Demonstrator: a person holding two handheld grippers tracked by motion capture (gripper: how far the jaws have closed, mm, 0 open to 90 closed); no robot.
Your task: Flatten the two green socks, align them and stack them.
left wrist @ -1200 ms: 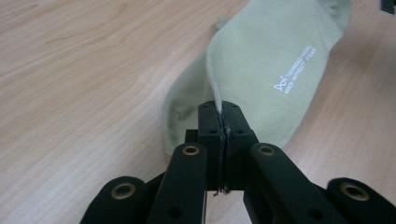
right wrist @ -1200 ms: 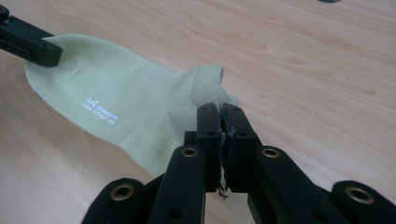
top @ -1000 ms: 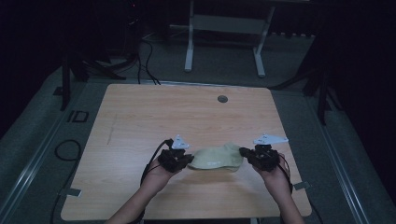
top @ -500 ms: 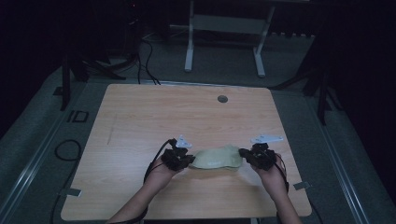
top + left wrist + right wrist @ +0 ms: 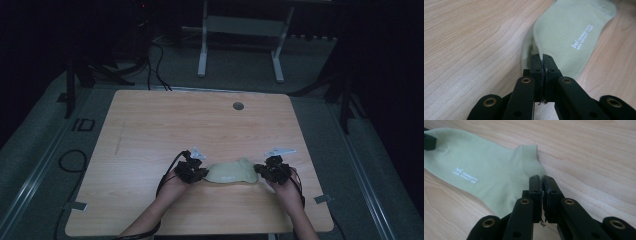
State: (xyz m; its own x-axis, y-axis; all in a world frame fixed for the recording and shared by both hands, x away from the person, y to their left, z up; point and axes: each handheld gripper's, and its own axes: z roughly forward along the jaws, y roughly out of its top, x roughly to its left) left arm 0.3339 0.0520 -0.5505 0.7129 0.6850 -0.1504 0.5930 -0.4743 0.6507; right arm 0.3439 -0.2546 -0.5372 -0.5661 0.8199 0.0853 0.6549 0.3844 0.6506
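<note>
Both hands have come down and a little nearer the table's front edge since the earlier frames, carrying the sock with them; it now lies lower and flatter on the wood.

High view: pale green sock (image 5: 231, 172) stretched crosswise on the wooden table (image 5: 160, 125), near the front edge, between the two grippers; left gripper (image 5: 200, 173) at its left end, right gripper (image 5: 260, 171) at its right end; grommet hole (image 5: 238, 106) well apart, near the far edge; white desk frame (image 5: 240, 30) on the floor beyond.

Left gripper view: jaws together, clamped on a thin fold of the sock's edge (image 5: 541, 56); fabric spreads away from the tips onto the wood; small white printed logo (image 5: 582, 40) on its upper face.

Right gripper view: jaws together, pinching the sock's ribbed cuff end (image 5: 534, 167); the sock lies flat toward the upper left, logo (image 5: 465, 176) legible as print only; tip of the left gripper (image 5: 429, 141) at the far end.
</note>
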